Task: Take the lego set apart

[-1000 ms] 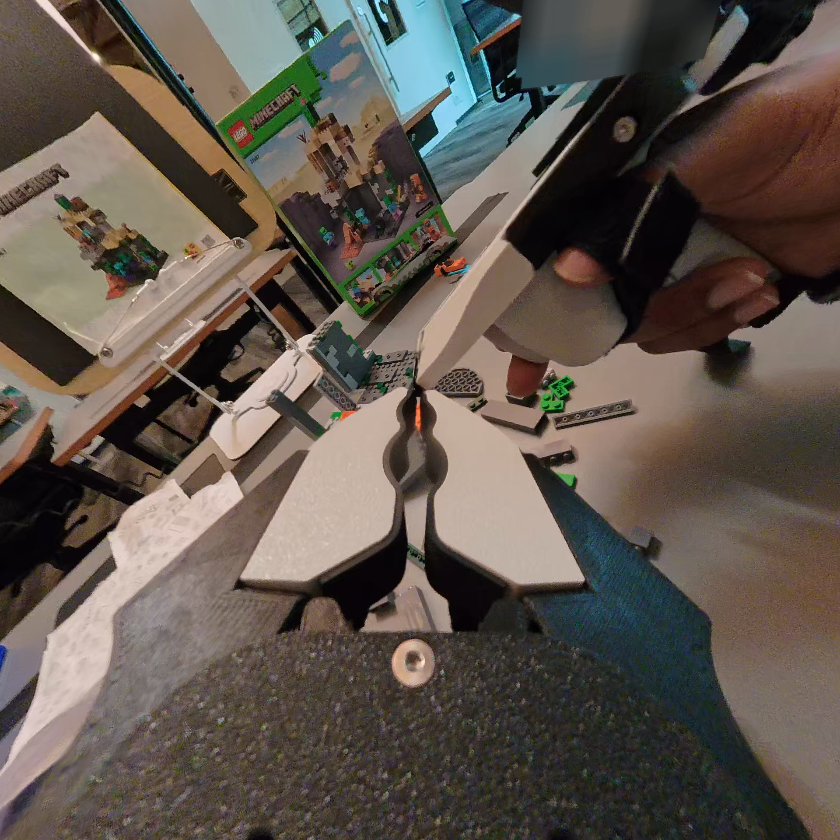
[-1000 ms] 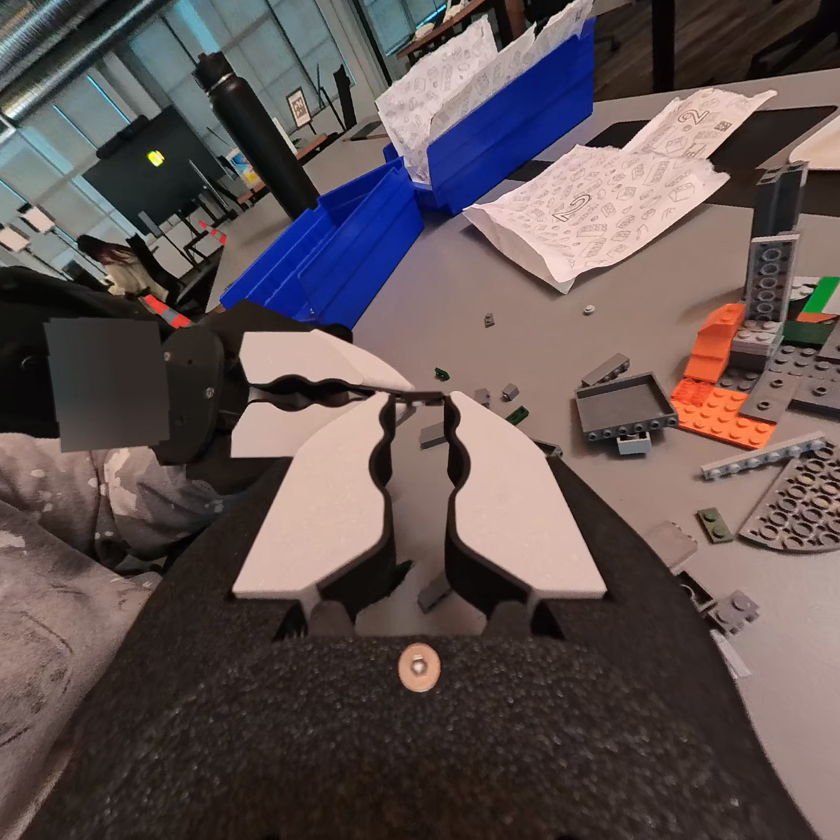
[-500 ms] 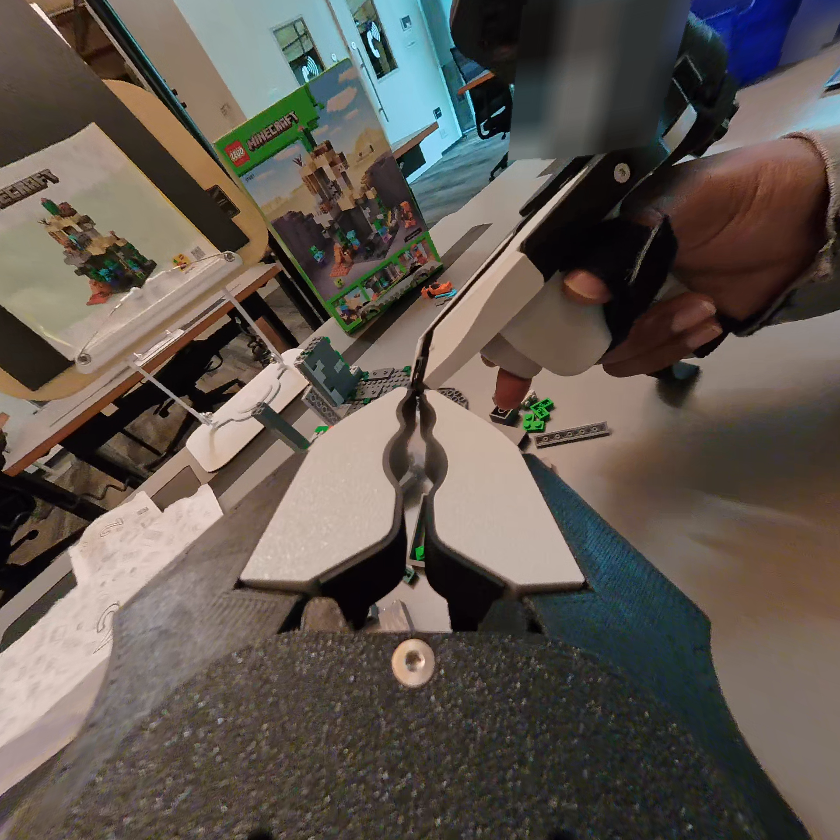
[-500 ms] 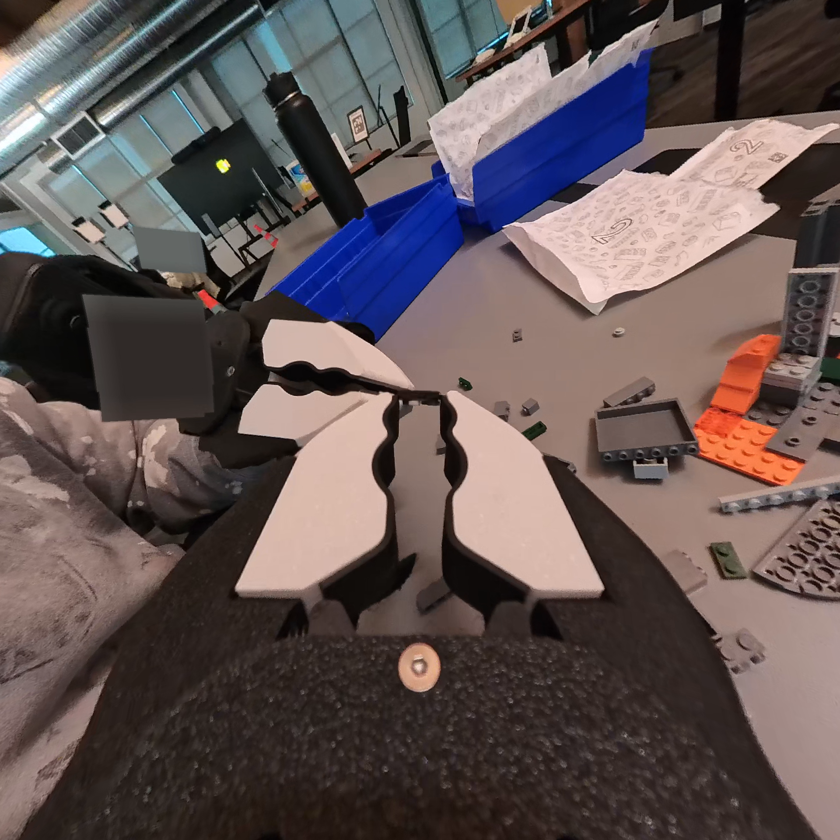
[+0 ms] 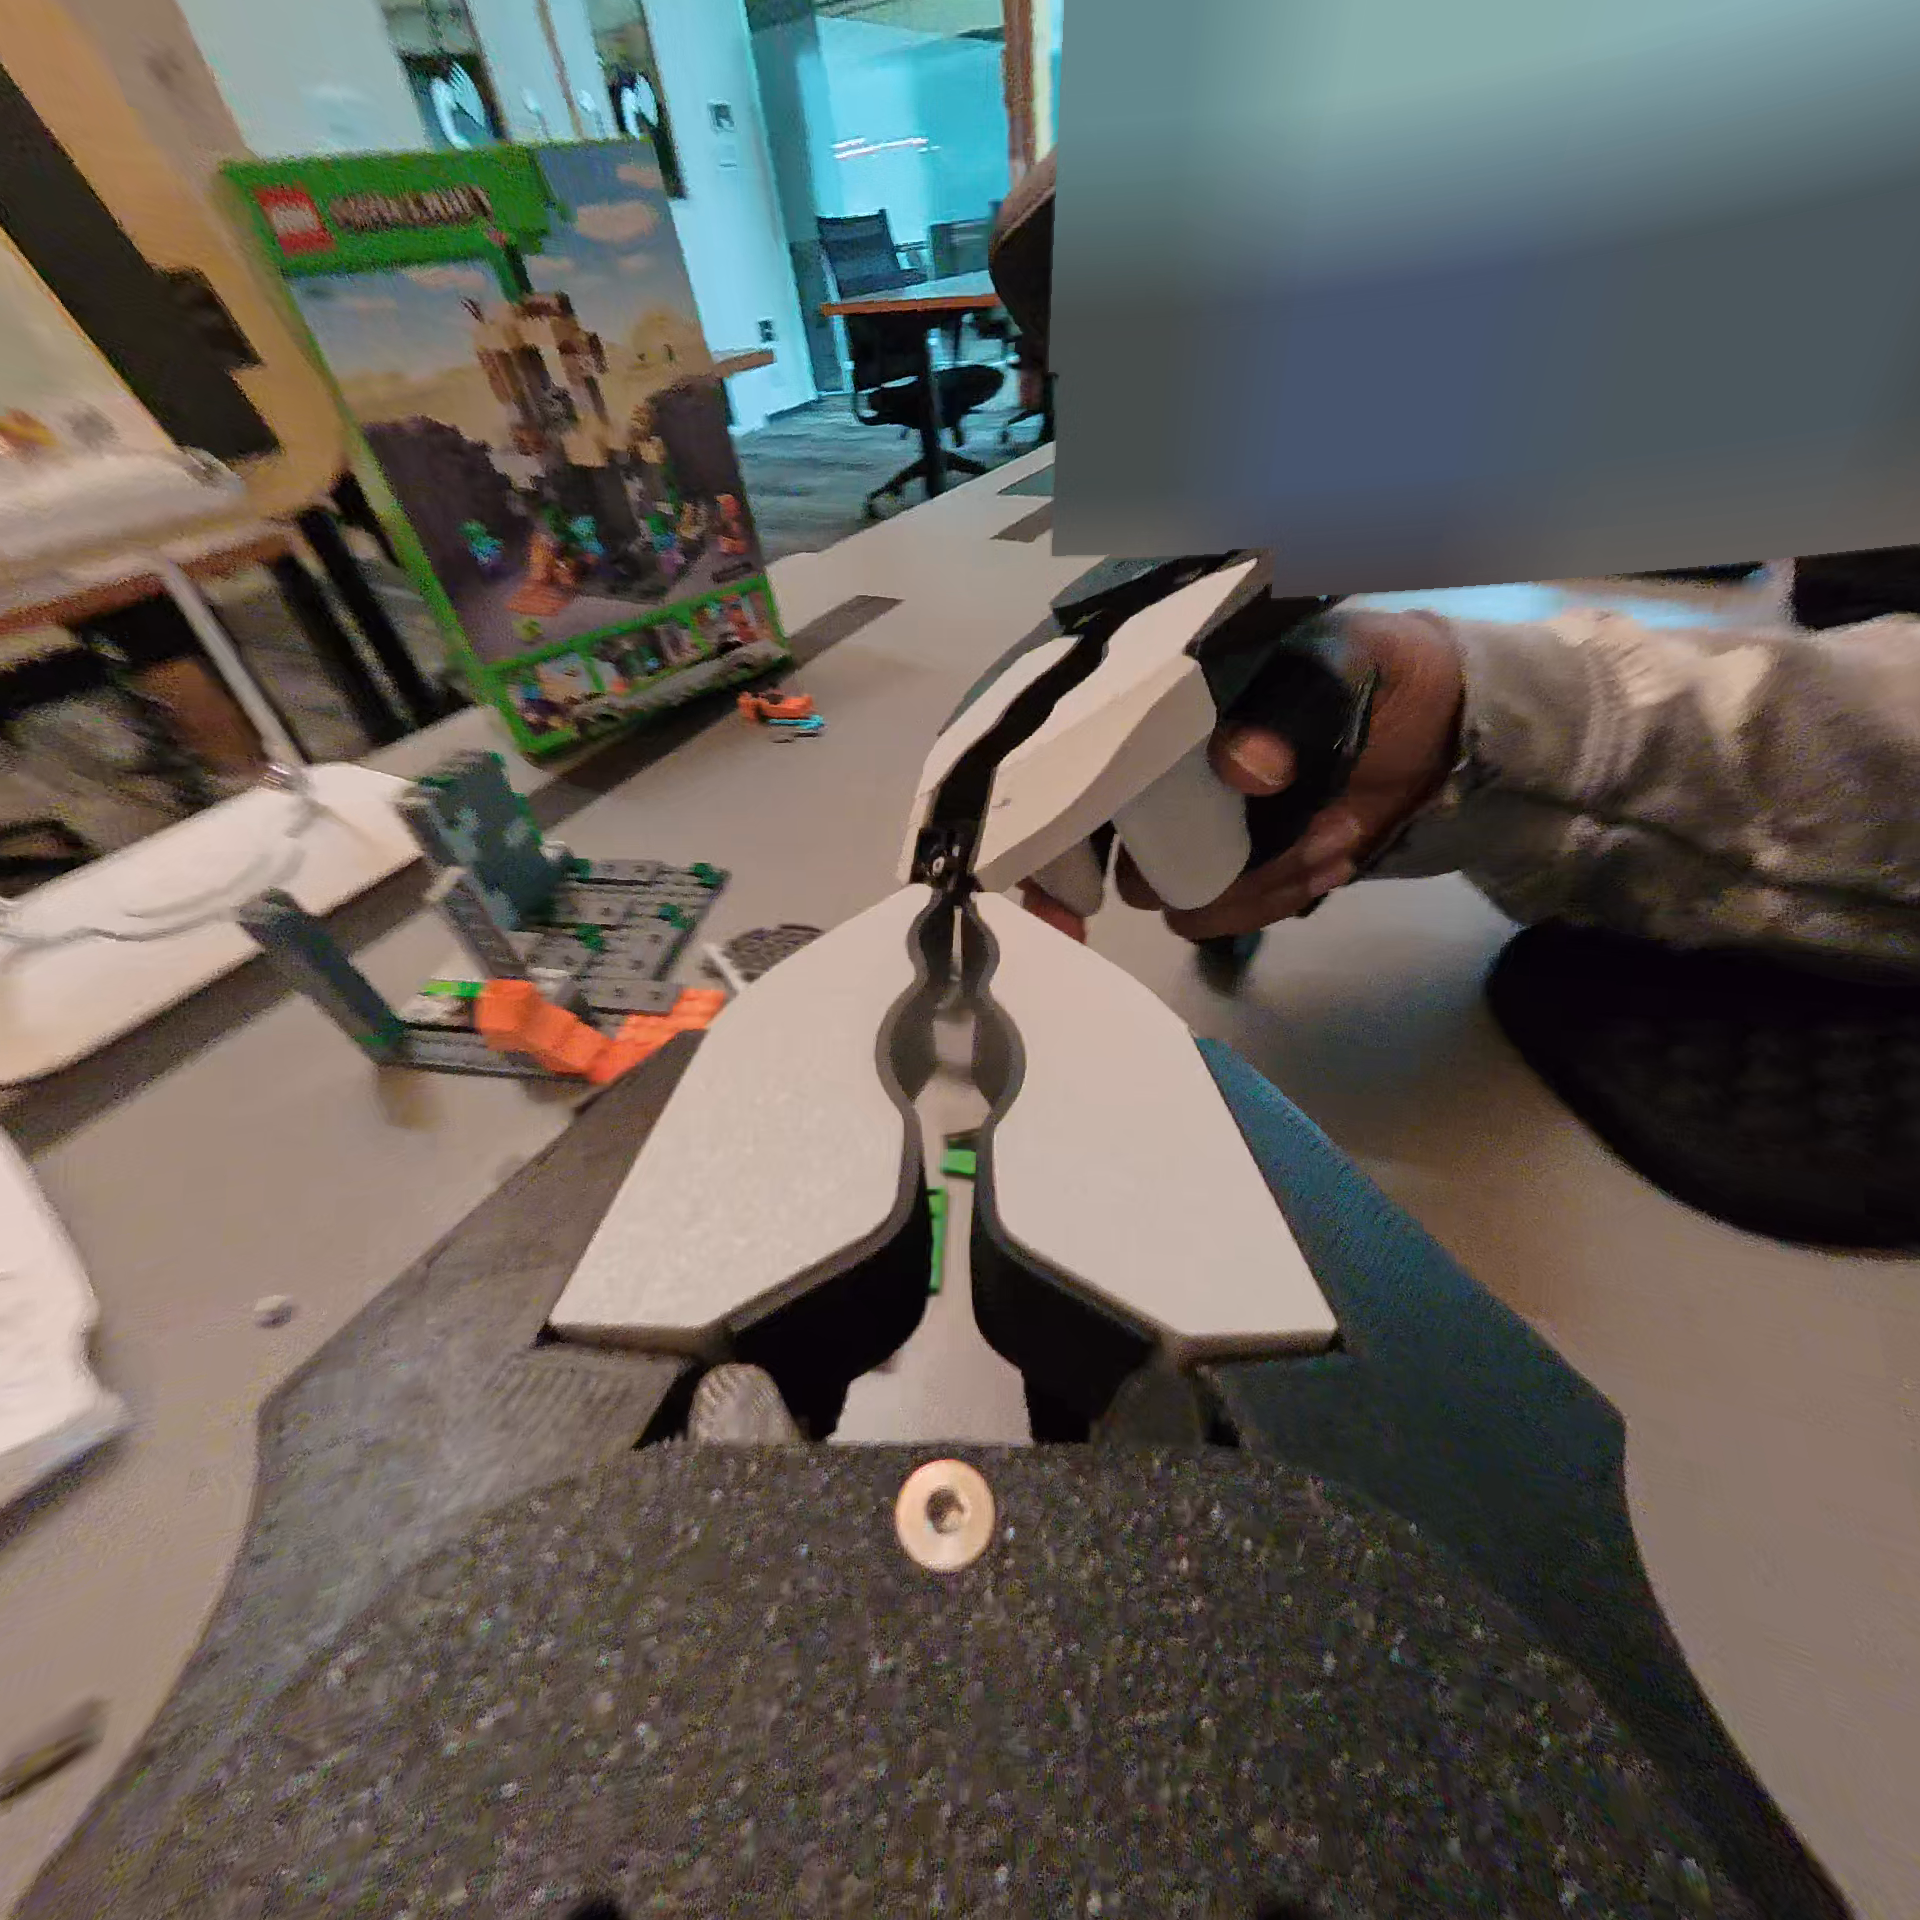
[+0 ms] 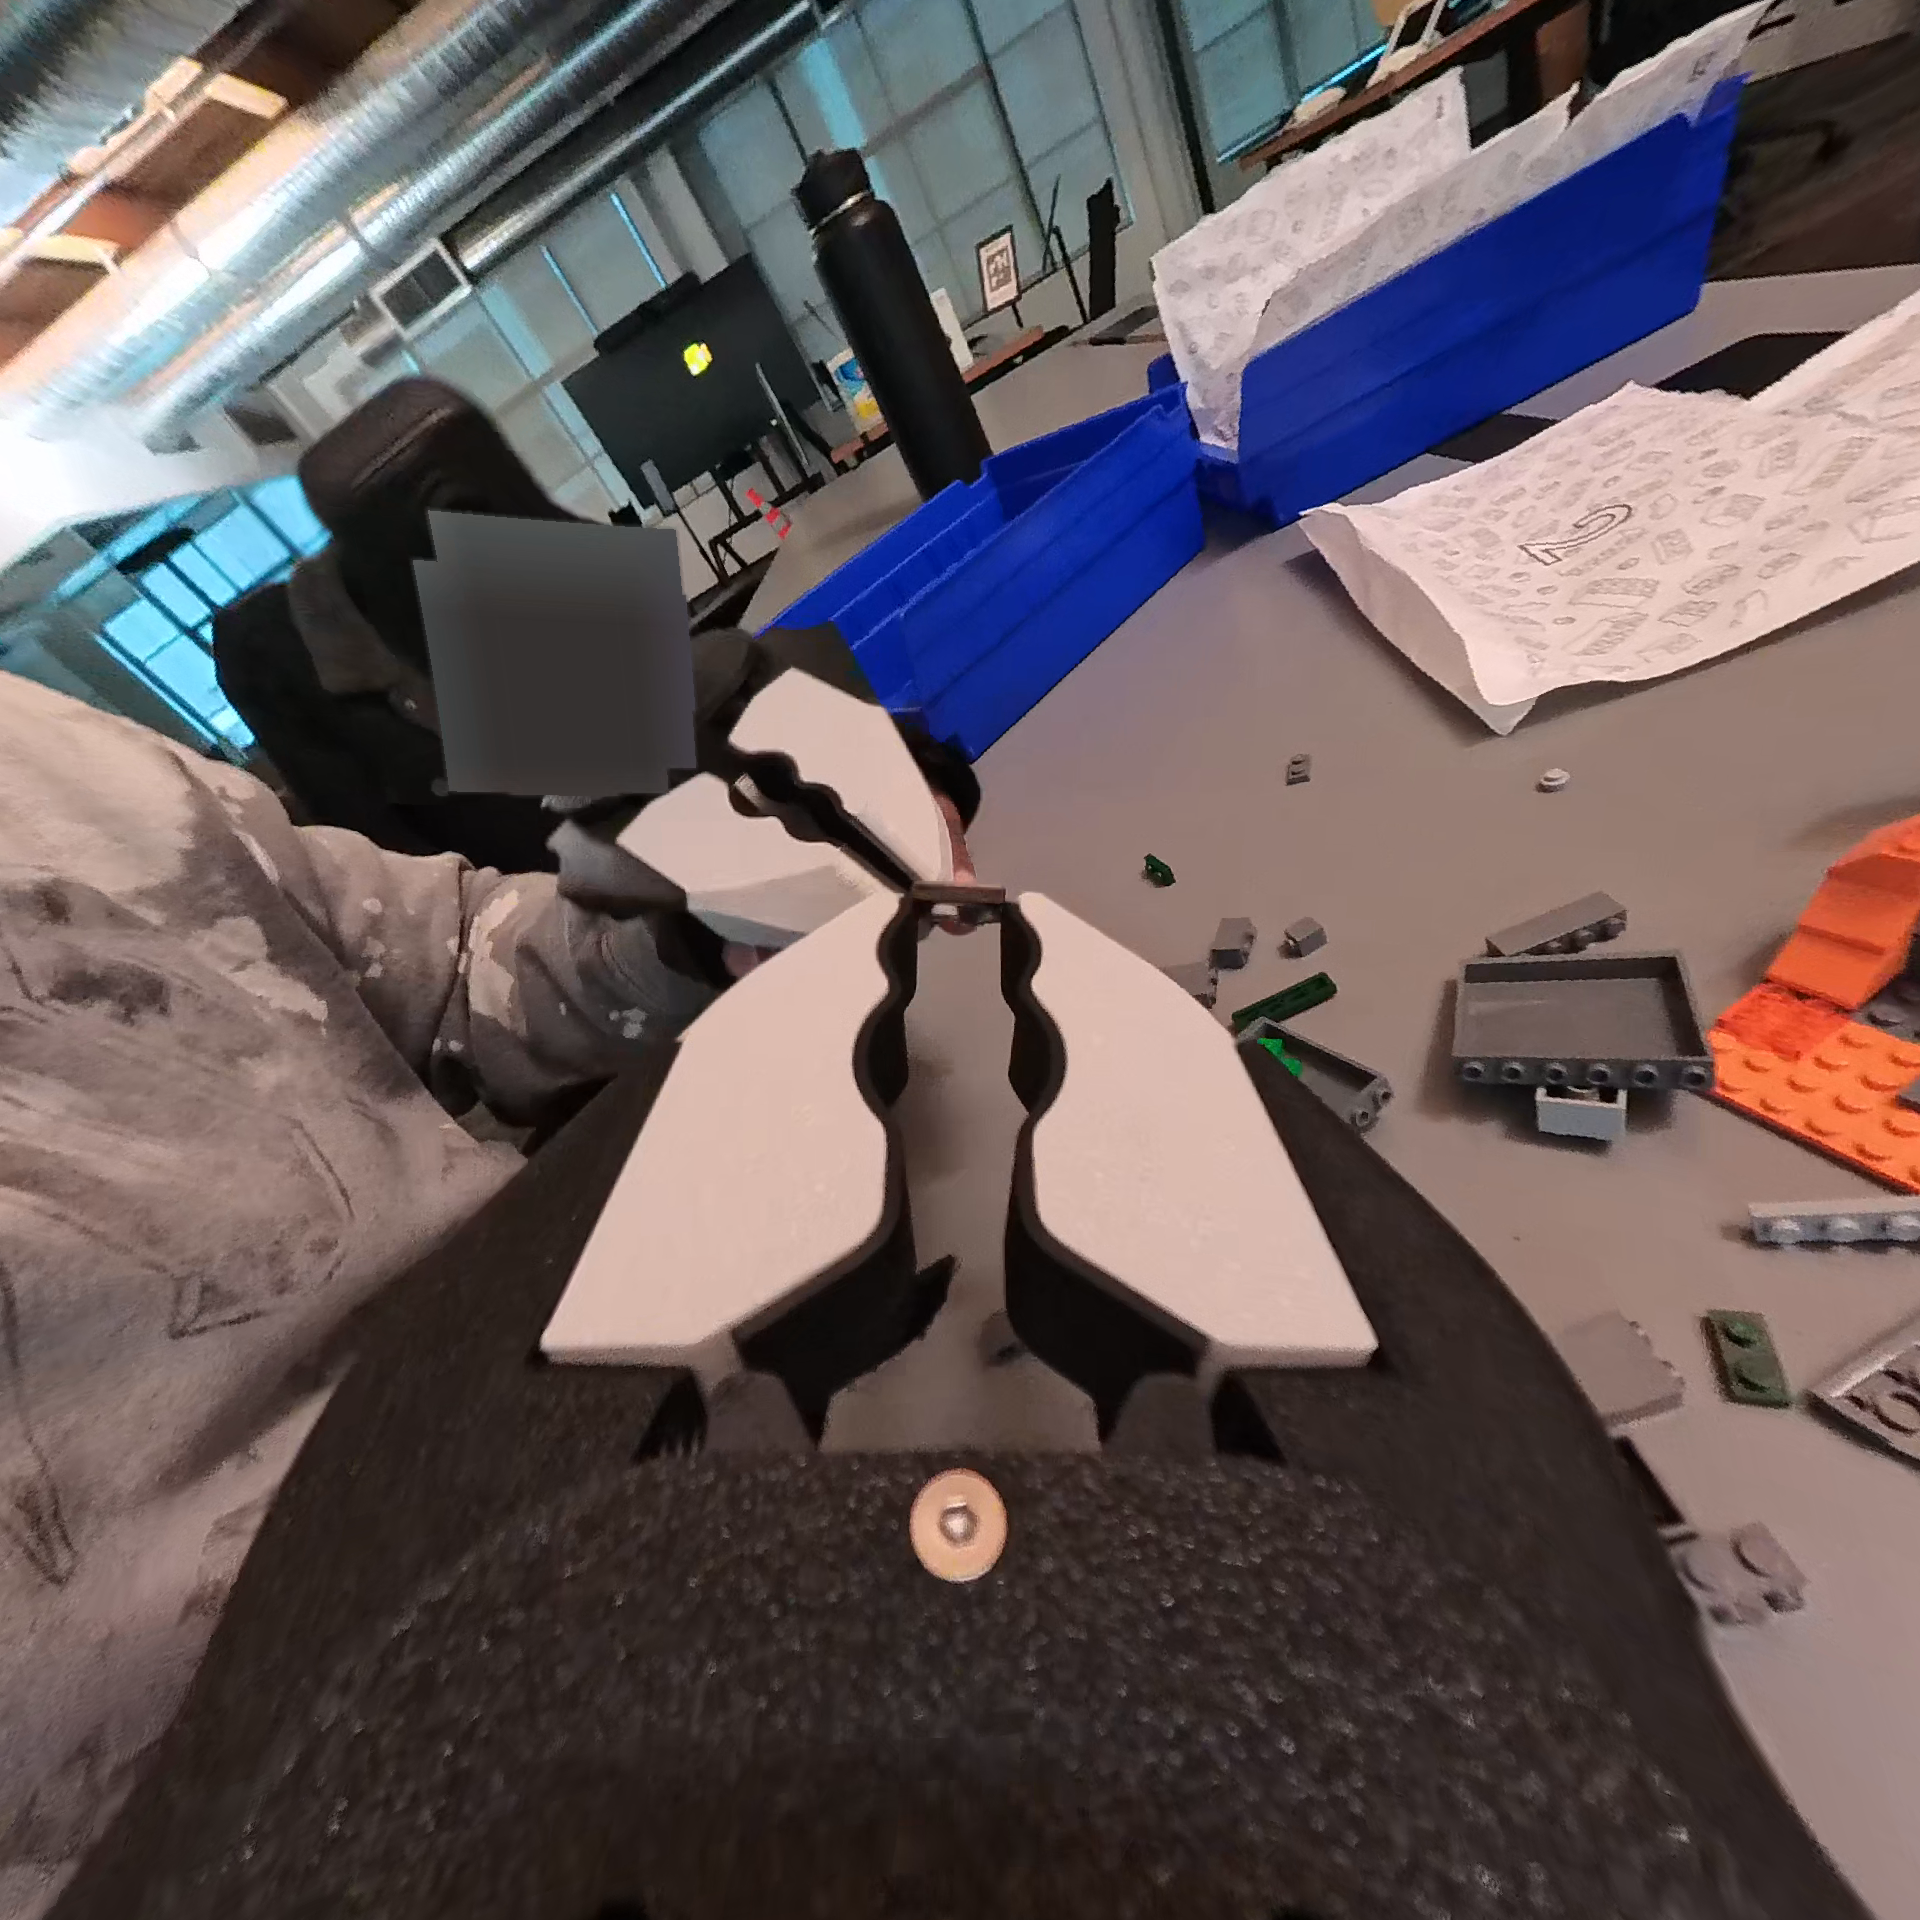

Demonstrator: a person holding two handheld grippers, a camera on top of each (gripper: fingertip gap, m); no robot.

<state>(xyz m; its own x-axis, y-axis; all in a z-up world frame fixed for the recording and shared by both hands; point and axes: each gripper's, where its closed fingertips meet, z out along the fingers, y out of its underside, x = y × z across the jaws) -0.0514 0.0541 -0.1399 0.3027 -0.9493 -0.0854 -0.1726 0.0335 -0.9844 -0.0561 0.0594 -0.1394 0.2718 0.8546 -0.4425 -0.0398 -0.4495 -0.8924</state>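
Observation:
A small dark flat lego piece point(image 6: 961, 894) is held in the air between both grippers. My right gripper point(image 6: 958, 906) is shut on it, with the piece bridging its fingertips. My left gripper point(image 5: 948, 909) is shut on the same piece, its tips nearly together. The grippers meet tip to tip: the right one shows in the left wrist view point(image 5: 940, 862) and the left one in the right wrist view point(image 6: 899, 878). The partly built set point(image 5: 592, 914), grey plates with a dark tower and orange bricks point(image 5: 561, 1029), stands on the table to the left.
Loose pieces lie on the grey table: an orange plate point(image 6: 1829, 1070), a grey tray piece point(image 6: 1579, 1018) and small grey and green bits. Blue bins point(image 6: 1039, 582), paper bags point(image 6: 1662, 540) and a black bottle point(image 6: 894, 322) stand behind. The lego box point(image 5: 540, 447) is upright at the back. Less than 4 cm separates the two grippers' tips. Both grippers' tips are roughly 20 cm from the orange plate point(image 6: 1829, 1070).
Both grippers have kept their hold on the small piece and turned with it. The right gripper has dropped lower and tilted in the left wrist view. The set now sits further left there.

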